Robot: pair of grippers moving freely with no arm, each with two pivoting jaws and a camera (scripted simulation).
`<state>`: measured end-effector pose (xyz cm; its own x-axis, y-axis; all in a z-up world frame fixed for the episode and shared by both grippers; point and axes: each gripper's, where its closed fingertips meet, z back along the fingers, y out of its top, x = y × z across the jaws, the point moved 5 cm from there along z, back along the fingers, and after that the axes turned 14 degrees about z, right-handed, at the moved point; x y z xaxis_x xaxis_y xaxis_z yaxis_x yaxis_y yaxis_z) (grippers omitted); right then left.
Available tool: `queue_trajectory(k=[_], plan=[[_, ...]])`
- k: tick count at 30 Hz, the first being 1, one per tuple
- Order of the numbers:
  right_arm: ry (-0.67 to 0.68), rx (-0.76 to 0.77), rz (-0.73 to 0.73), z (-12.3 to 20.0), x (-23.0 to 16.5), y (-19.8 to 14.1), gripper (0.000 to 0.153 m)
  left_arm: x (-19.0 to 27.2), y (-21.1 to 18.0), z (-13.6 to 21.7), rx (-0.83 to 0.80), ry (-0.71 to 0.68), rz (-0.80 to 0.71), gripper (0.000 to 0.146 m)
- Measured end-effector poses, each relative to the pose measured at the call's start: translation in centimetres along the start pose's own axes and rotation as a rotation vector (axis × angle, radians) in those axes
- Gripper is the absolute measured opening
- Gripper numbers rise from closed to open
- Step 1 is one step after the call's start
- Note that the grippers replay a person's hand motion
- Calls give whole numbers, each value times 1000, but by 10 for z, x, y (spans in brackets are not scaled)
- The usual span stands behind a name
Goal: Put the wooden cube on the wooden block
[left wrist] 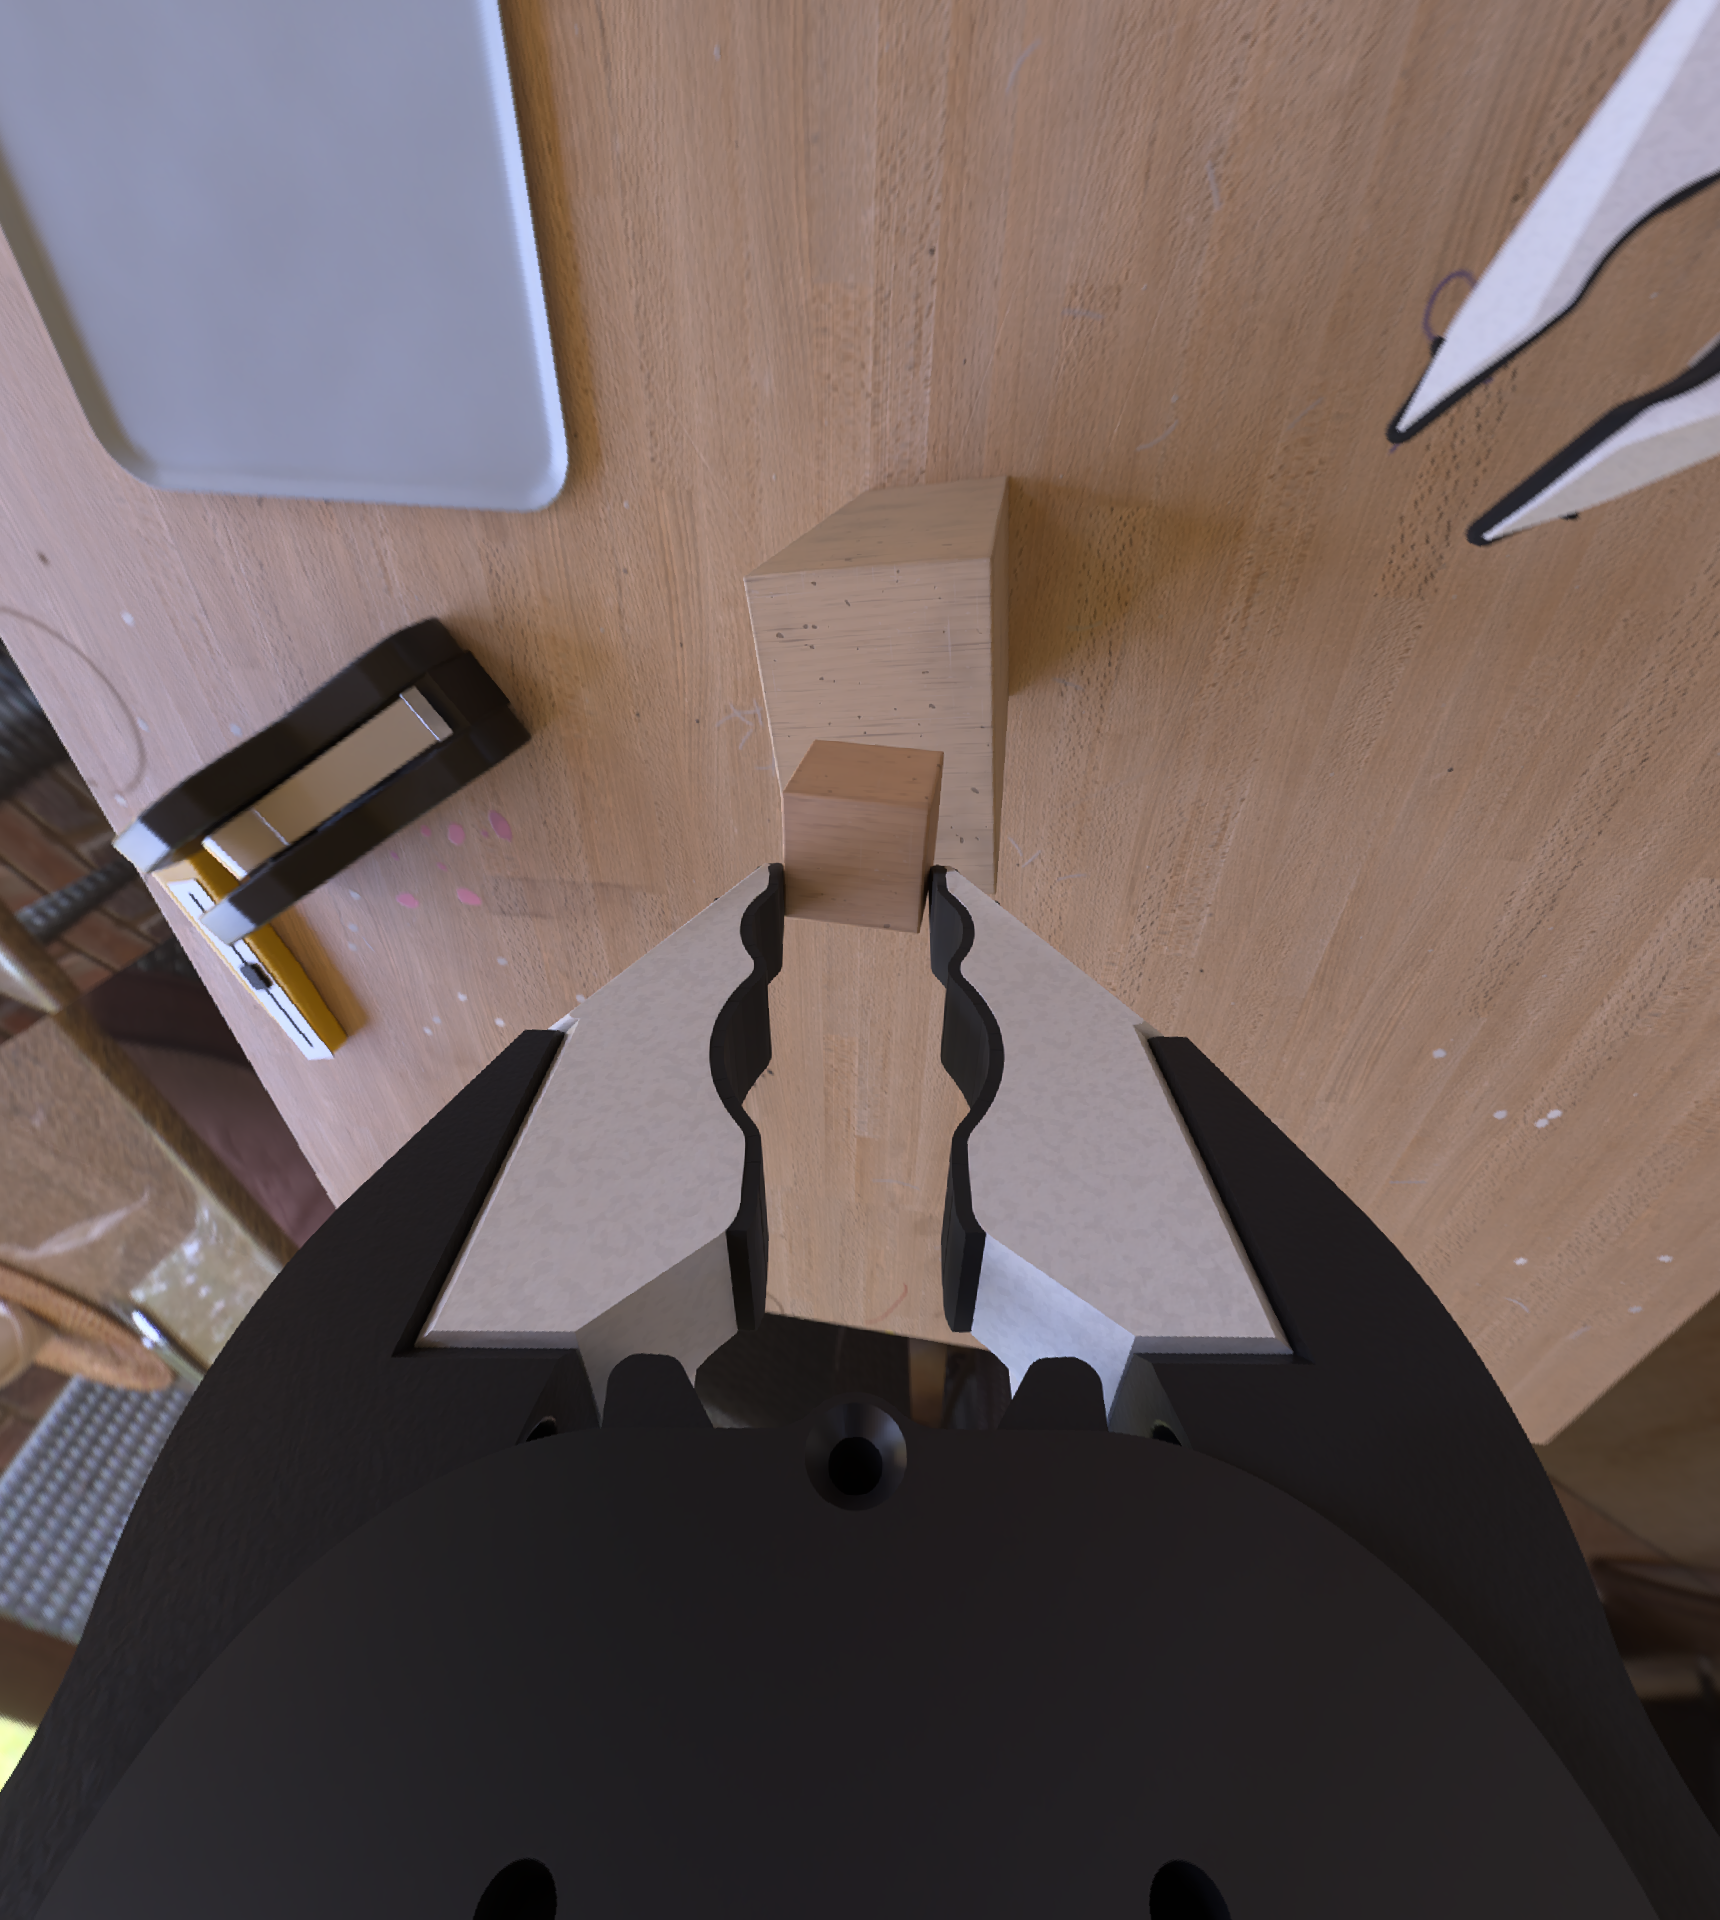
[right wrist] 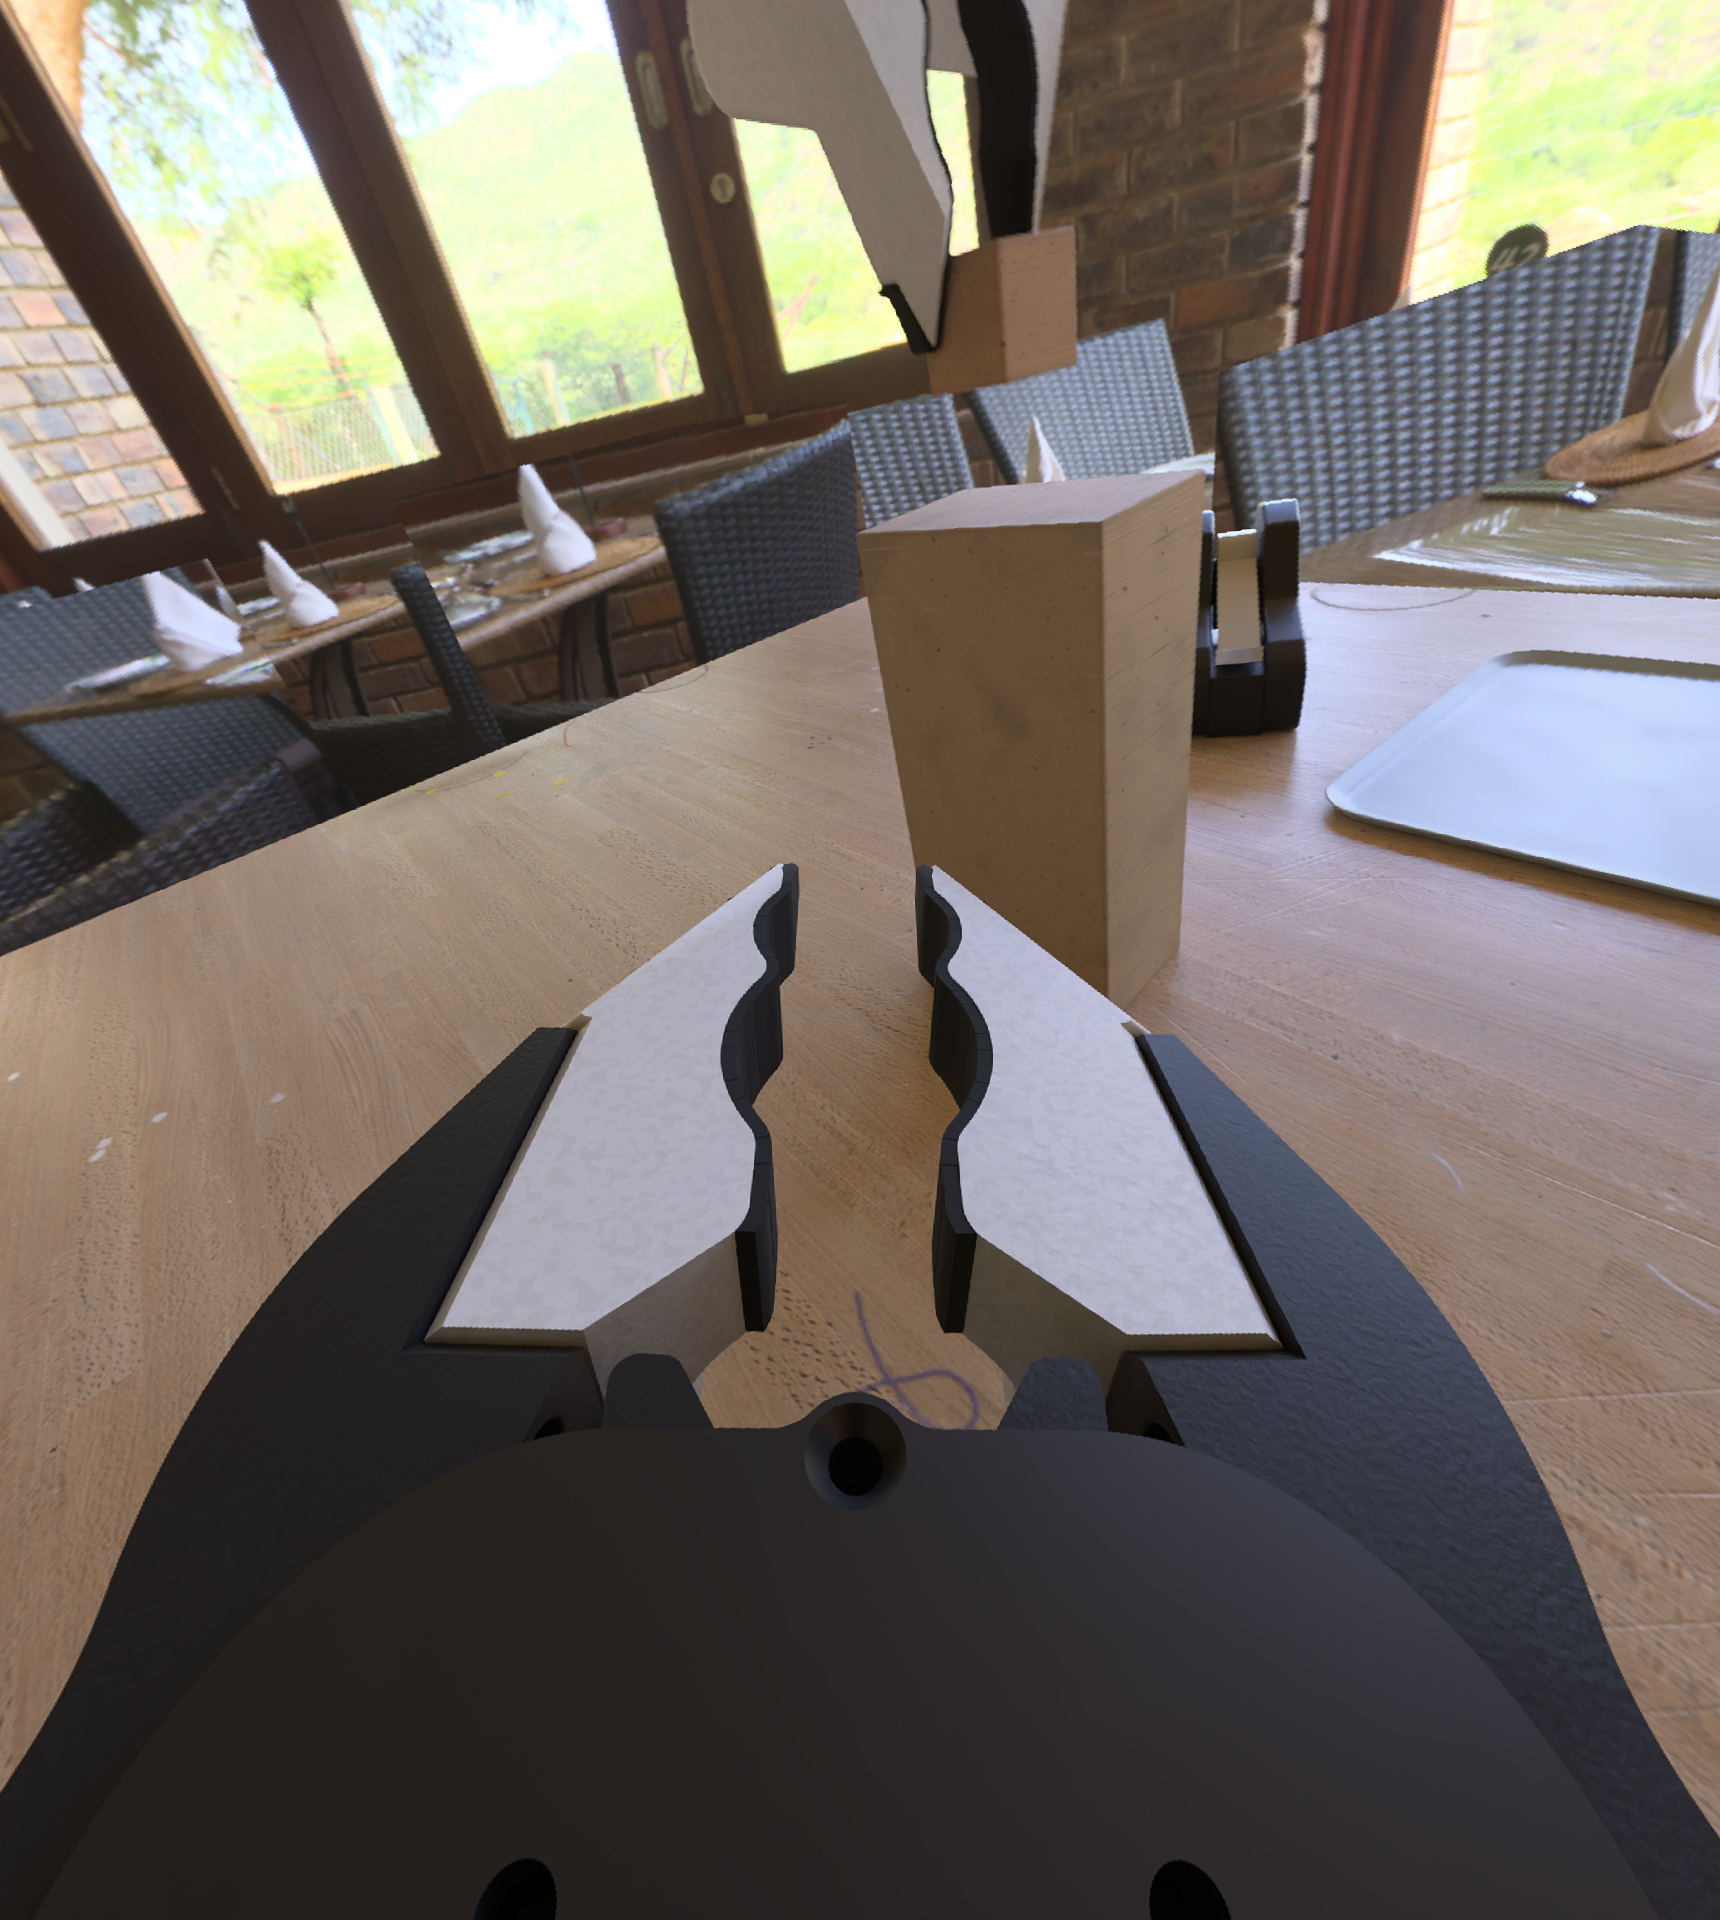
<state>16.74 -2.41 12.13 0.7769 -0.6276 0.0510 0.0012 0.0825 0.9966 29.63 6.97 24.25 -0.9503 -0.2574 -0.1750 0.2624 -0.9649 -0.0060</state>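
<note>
Left wrist view looks straight down on the bench (left wrist: 1251,831), and the left claw (left wrist: 856,894) holds the wooden cube (left wrist: 861,847) between its two fingertips, one tip pressed on each side of it. The cube hangs in the air over the wooden block (left wrist: 877,623), close to the block's top face but not resting on it; in the right wrist view a clear gap shows between the cube (right wrist: 1017,307) and the top of the block (right wrist: 1032,717). The block stands upright on the bench and is tall and pale.

To one side of the block, near it, stands a black tape dispenser (left wrist: 326,769), and farther from the block on that same side lies a flat grey tray (left wrist: 264,239). On the other side of the block, well apart from it, the fingers of the right claw (left wrist: 1521,436) show near the bench surface.

In the right wrist view the right claw (right wrist: 856,935) is low over the bench (right wrist: 316,1039), just beside the foot of the block. Its fingers stand a narrow way apart and hold nothing. The left claw (right wrist: 939,312) comes down from above the block. Behind the block the tape dispenser (right wrist: 1245,623) is partly hidden by it, and the tray (right wrist: 1604,769) lies beside the block, near the dispenser.
</note>
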Motion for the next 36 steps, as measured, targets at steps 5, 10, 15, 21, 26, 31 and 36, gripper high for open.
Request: queue_trajectory(k=[5, 10, 15, 21, 26, 31, 36], plan=[[22, 3, 10, -2, -7, 2, 22, -2, 6, -11, -100, 11, 62, 28], [34, -1, 22, -4, -10, 2, 22, -4, 8, -18, -134, 18, 129, 28], [37, 0, 7, -4, -9, 1, 22, -2, 9, -24, -144, 19, 130, 28], [36, -4, 12, -5, -9, 1, 22, -1, 7, -27, -136, 18, 127, 27], [43, -13, 17, -7, -11, -1, 22, 0, 3, -28, -137, 34, 107, 53], [44, -14, 24, -6, -12, -1, 22, -6, 2, -11, -69, 29, 137, 56], [45, -28, 37, -7, -12, -3, 22, -8, -2, 28, 144, -3, 218, 61]])
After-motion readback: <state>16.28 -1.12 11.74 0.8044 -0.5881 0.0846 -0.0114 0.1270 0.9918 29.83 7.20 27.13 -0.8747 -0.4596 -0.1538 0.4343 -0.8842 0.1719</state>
